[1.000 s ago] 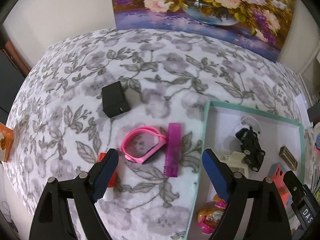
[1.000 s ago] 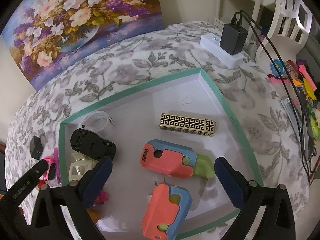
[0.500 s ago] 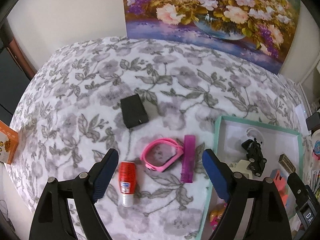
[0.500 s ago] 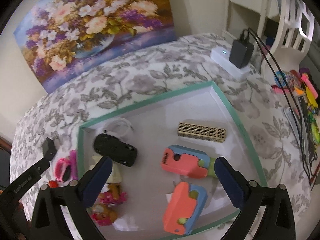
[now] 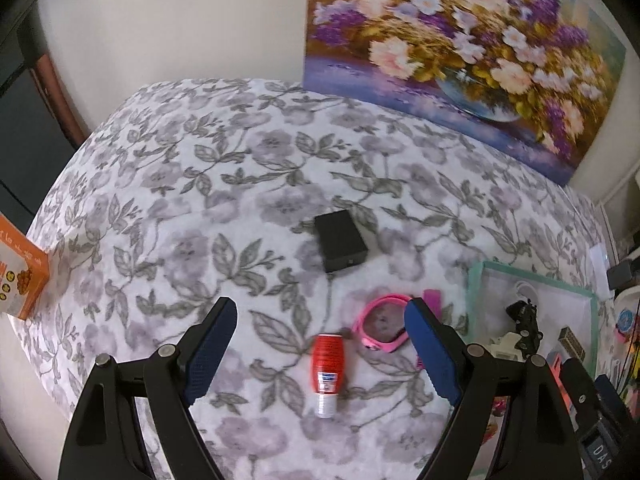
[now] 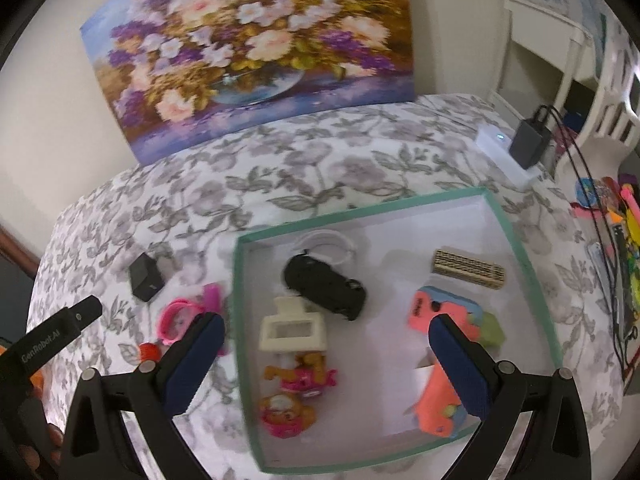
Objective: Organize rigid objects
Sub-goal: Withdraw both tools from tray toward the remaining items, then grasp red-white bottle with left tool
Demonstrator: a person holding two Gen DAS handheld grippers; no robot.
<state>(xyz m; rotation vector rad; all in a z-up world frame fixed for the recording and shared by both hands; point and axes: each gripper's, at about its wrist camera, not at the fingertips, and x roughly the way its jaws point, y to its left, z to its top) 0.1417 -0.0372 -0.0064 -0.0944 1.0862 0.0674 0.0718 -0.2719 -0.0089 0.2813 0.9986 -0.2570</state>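
Floral cloth covers the tabletop (image 5: 224, 216), with a flower painting (image 6: 256, 52) leaning against the wall at the far edge. The left tool (image 5: 320, 350) hangs above the cloth with its blue fingers (image 5: 210, 346) spread wide and nothing between them. Under that gap lies a red bottle (image 5: 329, 362) on its side, white cap toward the near edge. Just right of it sits a pink watch (image 5: 382, 326), partly hidden behind the right finger, and a magenta comb (image 5: 433, 300) peeks out beyond that finger. Farther away, apart from these, rests a black box (image 5: 340, 246). An orange carton (image 5: 22, 276) stands at the far left edge.

The right tool (image 6: 326, 364) is also wide and empty, above a green-rimmed tray (image 6: 240, 320). Inside the tray lie a black toy car (image 6: 326, 286), a cream bottle-shaped piece (image 6: 292, 330), pink and orange figures (image 6: 296, 396), two coral toy guns (image 6: 444, 312) partly covered by the right finger, and a patterned block (image 6: 468, 270). A white power strip (image 6: 500, 148) with a black plug (image 6: 530, 142) sits at the far right, cables trailing toward the near edge.
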